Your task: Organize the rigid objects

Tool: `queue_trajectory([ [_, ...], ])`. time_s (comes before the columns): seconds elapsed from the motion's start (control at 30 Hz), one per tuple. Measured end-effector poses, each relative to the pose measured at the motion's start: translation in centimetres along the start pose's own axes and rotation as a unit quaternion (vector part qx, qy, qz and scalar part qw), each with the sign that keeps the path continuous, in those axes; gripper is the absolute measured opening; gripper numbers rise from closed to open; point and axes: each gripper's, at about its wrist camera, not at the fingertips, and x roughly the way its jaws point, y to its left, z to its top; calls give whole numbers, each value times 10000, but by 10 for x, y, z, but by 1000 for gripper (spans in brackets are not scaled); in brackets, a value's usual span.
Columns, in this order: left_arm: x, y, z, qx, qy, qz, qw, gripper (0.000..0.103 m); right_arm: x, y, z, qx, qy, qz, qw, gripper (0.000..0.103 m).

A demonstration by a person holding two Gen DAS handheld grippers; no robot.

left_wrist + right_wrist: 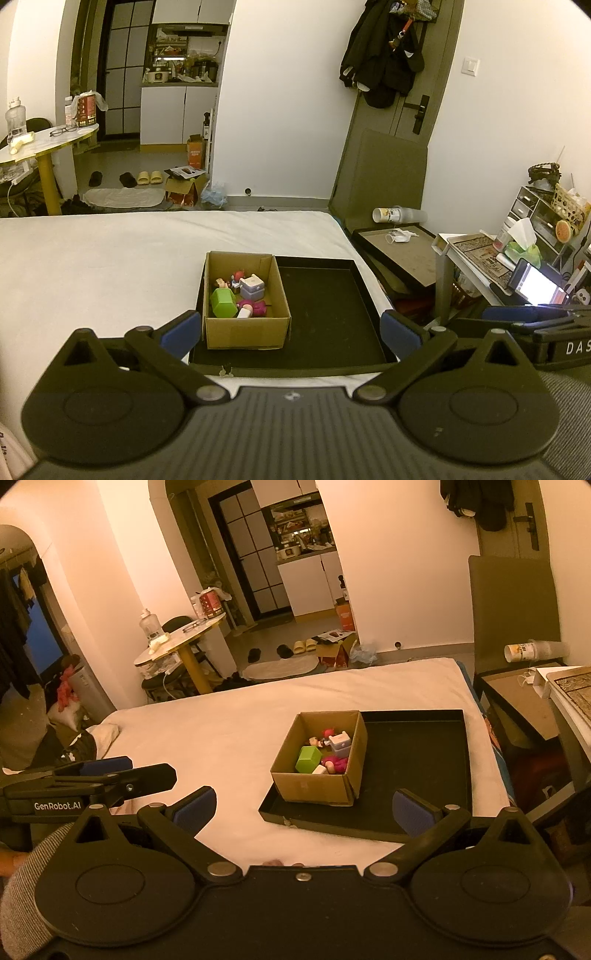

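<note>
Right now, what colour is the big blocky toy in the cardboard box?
Bright green, lying in the cardboard box; the left wrist view shows it best.

White walls [280, 110] enclose a warmly lit room. A bed [110, 266] with a pale sheet fills the near ground. Beyond it on the left stands a round table [48, 140] on a yellow leg, carrying a water bottle [15, 118] and glasses [63, 130]. An arched opening leads to a far kitchen with white cabinets [173, 114] and a dark glass-paned door [123, 66]. Slippers [149, 178] and a bath mat [122, 197] lie on the floor. At right, a dark green door [402, 110] bears hanging black coats [384, 55]; a cluttered desk [517, 251] sits far right.
</note>
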Motion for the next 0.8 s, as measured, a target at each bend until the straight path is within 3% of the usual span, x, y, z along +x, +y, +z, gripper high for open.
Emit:
queue_trajectory([
  [0.8, 0, 1, -1, -27, 5, 6, 10000, 102, 0, 0, 1, 10, 5, -2, 10000, 103],
])
